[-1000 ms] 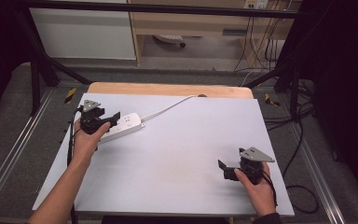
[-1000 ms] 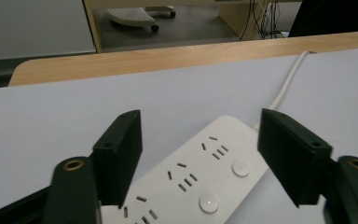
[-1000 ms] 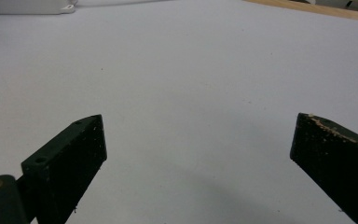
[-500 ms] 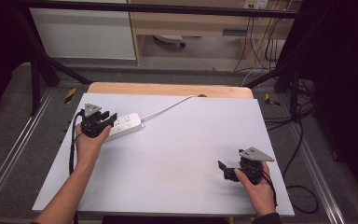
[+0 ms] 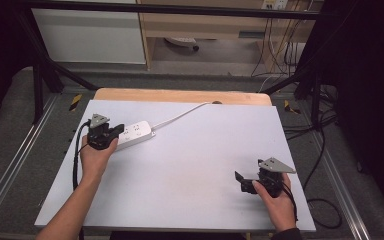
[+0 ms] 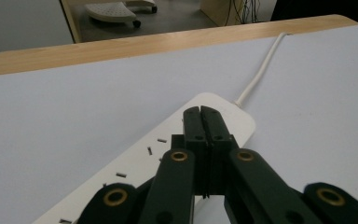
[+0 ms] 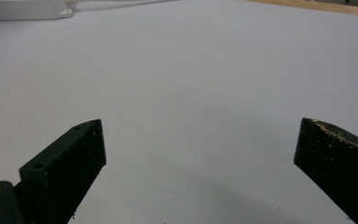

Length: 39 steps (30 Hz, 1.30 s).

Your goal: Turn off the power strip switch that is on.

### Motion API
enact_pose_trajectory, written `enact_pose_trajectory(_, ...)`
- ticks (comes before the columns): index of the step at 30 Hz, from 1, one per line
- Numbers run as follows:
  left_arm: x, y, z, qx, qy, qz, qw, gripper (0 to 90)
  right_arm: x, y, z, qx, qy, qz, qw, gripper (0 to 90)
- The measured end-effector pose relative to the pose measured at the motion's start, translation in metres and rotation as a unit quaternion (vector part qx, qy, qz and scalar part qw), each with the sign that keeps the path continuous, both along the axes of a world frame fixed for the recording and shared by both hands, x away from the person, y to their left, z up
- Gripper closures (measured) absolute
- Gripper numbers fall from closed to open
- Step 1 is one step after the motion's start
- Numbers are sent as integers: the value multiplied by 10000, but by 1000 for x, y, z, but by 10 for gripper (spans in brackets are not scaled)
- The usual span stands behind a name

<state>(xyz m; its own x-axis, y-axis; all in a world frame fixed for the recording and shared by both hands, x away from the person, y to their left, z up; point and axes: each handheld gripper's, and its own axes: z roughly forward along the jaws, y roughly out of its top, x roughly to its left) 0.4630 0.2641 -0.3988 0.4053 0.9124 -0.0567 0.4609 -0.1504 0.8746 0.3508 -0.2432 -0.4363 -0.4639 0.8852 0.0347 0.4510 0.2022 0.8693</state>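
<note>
Tongs on the left (image 6: 200, 112) were pressed shut, gripping nothing, their tips over the cable end of the white power strip (image 5: 136, 134) at the tabletop's (image 5: 190, 165) far left. The right tongs (image 5: 244, 181) gaped wide and empty near the front right. Pressing or nudging the strip would have gone best slowly and squarely. Whether the tips touched the strip could not be told; its near end was hidden.
</note>
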Motion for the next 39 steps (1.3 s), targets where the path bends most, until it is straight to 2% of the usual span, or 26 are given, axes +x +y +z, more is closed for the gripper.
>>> enact_pose_trajectory(2,0,0,0,47,-19,-40,10000,900,0,1,-1,-11,25,9,10000,28)
enact_pose_trajectory(13,-4,8,-6,-50,101,-85,9999,900,0,4,-1,-97,6,38,9999,34)
enact_pose_trajectory(19,-4,12,-10,9,210,-61,9998,900,0,5,-2,-88,32,57,9999,33)
enact_pose_trajectory(25,-3,14,-15,-62,305,-56,9995,900,0,6,-3,-140,18,72,9999,40)
enact_pose_trajectory(32,0,9,-19,-48,329,-206,9992,900,0,7,-3,-166,52,94,9998,35)
enact_pose_trajectory(39,4,7,-24,-193,266,-214,9992,900,1,8,-5,-117,91,130,9998,30)
